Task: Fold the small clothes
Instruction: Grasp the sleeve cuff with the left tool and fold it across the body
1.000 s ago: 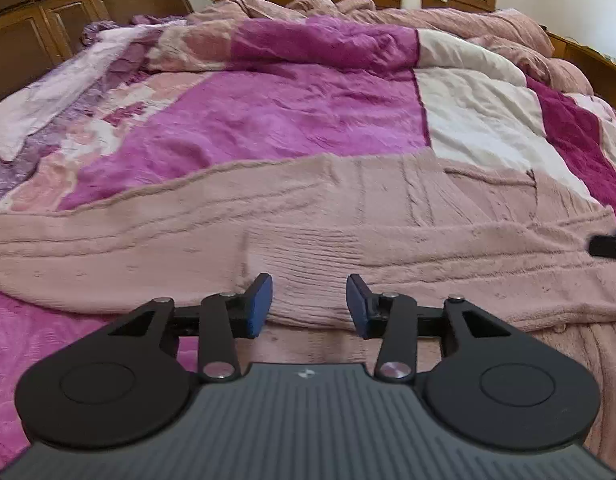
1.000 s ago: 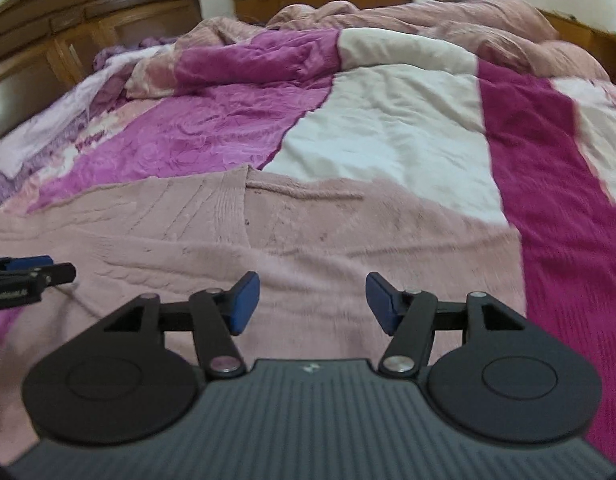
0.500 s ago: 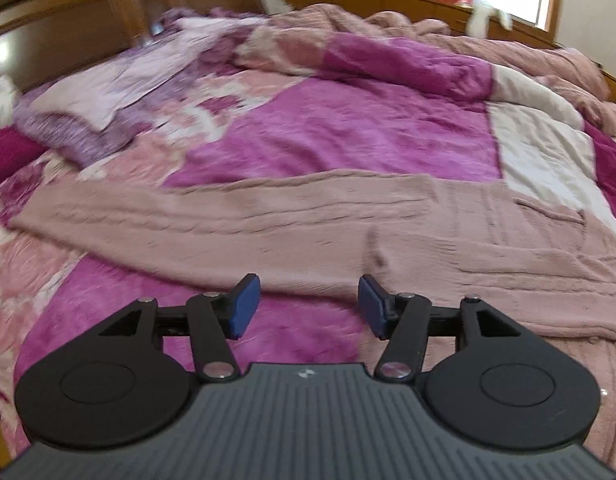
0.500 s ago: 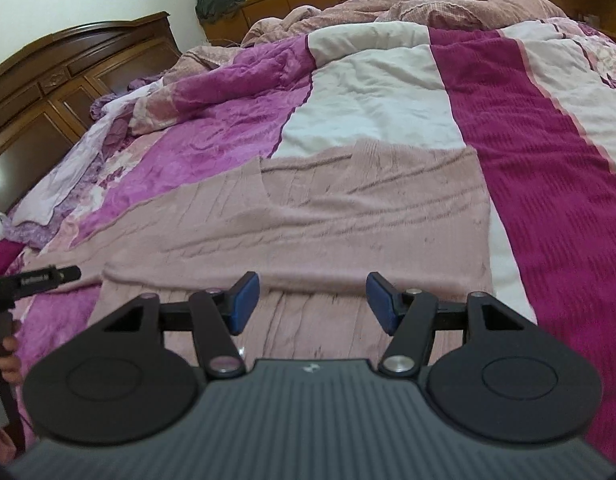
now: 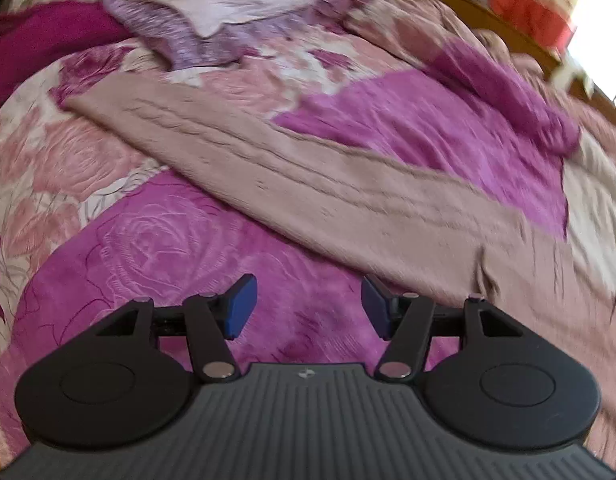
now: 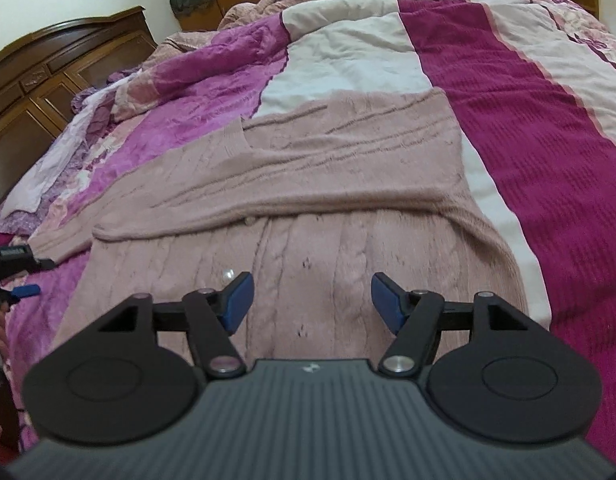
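A dusty-pink knit cardigan [image 6: 348, 184] lies flat on the bed [image 6: 528, 128], its upper part folded across the body and one sleeve [image 5: 236, 152] stretched out toward 10 o'clock over the magenta floral quilt [image 5: 168, 248]. The right gripper [image 6: 311, 300] hovers over the cardigan's lower cable-knit panel, jaws opening with nothing between them. The left gripper [image 5: 309, 306], over bare quilt with the sleeve at its 12 o'clock, has its jaws apart and empty.
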`<move>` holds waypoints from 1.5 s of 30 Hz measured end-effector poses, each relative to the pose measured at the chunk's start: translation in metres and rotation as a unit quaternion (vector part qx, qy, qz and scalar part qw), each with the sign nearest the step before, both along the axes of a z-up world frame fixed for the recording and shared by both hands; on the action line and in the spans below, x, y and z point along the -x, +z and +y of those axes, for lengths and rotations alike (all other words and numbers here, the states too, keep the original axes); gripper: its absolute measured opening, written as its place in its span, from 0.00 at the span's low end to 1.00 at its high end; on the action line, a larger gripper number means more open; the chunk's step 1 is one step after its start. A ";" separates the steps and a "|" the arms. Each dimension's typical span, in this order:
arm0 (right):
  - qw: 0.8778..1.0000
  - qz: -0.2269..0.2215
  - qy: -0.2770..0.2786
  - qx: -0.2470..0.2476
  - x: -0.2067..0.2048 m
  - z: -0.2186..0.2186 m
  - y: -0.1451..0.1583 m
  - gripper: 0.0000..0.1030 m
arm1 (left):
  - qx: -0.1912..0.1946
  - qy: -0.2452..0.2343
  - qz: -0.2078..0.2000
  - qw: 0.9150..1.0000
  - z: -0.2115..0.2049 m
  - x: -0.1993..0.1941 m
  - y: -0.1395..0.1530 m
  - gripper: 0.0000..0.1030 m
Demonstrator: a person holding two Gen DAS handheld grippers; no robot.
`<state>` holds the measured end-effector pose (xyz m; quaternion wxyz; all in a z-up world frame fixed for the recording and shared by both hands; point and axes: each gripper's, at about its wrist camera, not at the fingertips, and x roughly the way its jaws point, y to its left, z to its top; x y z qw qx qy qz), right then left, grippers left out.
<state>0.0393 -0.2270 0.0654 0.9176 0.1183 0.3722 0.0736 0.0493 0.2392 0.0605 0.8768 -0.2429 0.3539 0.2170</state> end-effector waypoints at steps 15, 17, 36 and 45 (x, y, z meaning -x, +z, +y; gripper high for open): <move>1.000 0.022 -0.003 0.011 0.009 0.006 -0.014 0.65 | 0.067 0.097 -0.048 0.992 0.062 -0.024 -0.019 0.63; 1.000 0.024 -0.003 0.011 0.010 0.007 -0.015 0.65 | 0.058 0.098 -0.050 0.992 0.069 -0.035 -0.022 0.63; 1.000 0.004 -0.023 -0.006 0.014 0.000 -0.009 0.65 | 0.018 0.032 -0.108 0.993 0.079 -0.047 0.000 0.10; 0.999 -0.002 -0.032 -0.015 0.018 -0.003 -0.006 0.65 | -0.008 -0.048 -0.195 0.980 0.032 -0.045 0.069 0.10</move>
